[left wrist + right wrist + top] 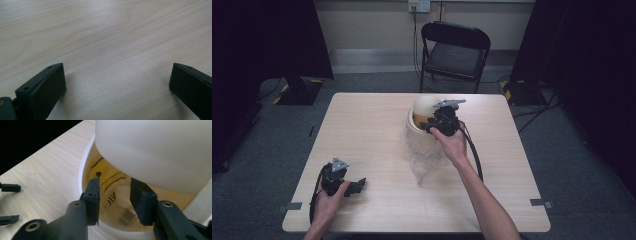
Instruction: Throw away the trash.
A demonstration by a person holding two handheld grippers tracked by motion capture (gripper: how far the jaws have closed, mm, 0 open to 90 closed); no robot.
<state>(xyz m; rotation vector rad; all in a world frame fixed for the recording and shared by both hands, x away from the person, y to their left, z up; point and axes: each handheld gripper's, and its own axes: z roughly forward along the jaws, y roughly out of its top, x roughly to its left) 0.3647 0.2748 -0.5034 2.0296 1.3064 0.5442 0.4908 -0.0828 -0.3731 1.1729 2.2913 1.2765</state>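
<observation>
Yellow barcoded pack [120, 202] betw right claw [113, 195] jaws.

A black folding chair [455, 52] stands behind the light wooden table [362, 130], near a wall socket [419, 5]. Dark stands, perhaps for equipment, flank the grey floor [272, 145].

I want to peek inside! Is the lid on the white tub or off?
Partly off. The lid is tilted up above the tub's rim, leaving a gap that shows the yellowish inside with a barcode label.
</observation>
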